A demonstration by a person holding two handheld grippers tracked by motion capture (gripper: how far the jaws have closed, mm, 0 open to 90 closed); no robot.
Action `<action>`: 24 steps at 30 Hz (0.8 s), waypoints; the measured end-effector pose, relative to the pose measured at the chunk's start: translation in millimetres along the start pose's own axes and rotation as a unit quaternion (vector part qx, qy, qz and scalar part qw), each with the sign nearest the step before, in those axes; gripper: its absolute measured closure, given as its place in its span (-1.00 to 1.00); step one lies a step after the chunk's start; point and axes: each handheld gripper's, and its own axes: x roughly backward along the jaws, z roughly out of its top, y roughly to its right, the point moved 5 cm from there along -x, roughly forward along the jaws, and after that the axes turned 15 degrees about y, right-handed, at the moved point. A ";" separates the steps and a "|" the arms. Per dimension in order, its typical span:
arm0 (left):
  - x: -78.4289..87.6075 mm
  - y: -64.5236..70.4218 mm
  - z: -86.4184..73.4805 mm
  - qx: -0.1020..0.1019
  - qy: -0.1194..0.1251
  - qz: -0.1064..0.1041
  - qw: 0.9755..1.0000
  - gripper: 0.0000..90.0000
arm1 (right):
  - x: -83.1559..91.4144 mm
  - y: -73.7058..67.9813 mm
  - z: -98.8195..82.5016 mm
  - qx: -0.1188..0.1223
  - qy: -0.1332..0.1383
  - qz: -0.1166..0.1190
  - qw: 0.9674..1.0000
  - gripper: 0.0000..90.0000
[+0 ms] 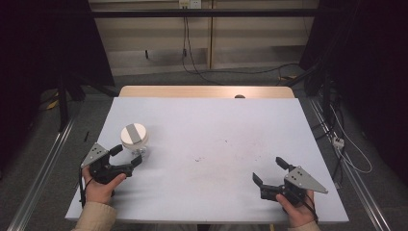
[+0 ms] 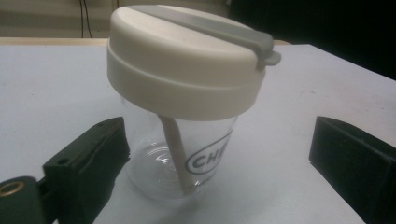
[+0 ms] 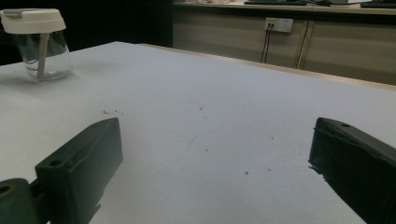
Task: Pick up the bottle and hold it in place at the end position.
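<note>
- We find the left gripper (image 1: pixel 126 155) wide open at the lidded clear cup (image 1: pixel 134 136); its printed lettering is cut off.
- We note the right gripper (image 1: pixel 268 172), lower right, jaws wide, holding nothing.

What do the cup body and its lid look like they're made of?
Cup body: clear glass or hard plastic, glossy; the table and inner straw show through it. Lid: cream matte plastic, smooth moulded rim, with a grey strap, probably plastic or rubber.
</note>
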 end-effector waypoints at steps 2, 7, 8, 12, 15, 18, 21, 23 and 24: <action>-3.5 -2.0 0.3 0.003 -0.001 0.002 1.000 -0.90 | 0.3 0.1 0.1 -0.002 0.001 0.000 1.000 -0.95; -15.1 -7.1 -2.2 -0.005 -0.020 0.000 1.000 -0.89 | 0.0 0.5 -0.2 -0.004 0.000 0.000 1.000 -0.95; -15.1 -7.1 -2.2 -0.005 -0.020 0.000 1.000 -0.88 | -0.2 0.4 -0.4 -0.004 0.000 0.001 1.000 -0.95; -20.9 -11.6 -7.6 -0.009 -0.031 0.007 0.999 -0.85 | -1.1 -0.3 -0.6 -0.005 0.000 0.004 1.000 -0.95; -24.5 -14.8 -6.3 -0.005 -0.020 0.012 1.000 -0.85 | -1.4 -1.2 -0.6 -0.004 -0.001 0.005 1.000 -0.95; -29.2 -17.5 -6.1 -0.011 -0.023 0.009 1.000 -0.85 | -1.6 -1.6 -0.5 -0.004 -0.001 0.006 1.000 -0.95; -34.3 -19.4 -8.2 -0.006 -0.026 0.014 1.000 -0.80 | -2.1 -1.4 -1.2 -0.002 -0.005 0.006 1.000 -0.95; -36.9 -20.3 -9.7 -0.002 -0.032 0.012 0.999 -0.79 | -2.3 -1.3 -1.5 -0.004 -0.004 0.007 1.000 -0.95; -38.8 -20.2 -9.6 0.001 -0.033 0.012 0.999 -0.79 | -2.3 -1.3 -1.5 -0.004 -0.004 0.007 1.000 -0.95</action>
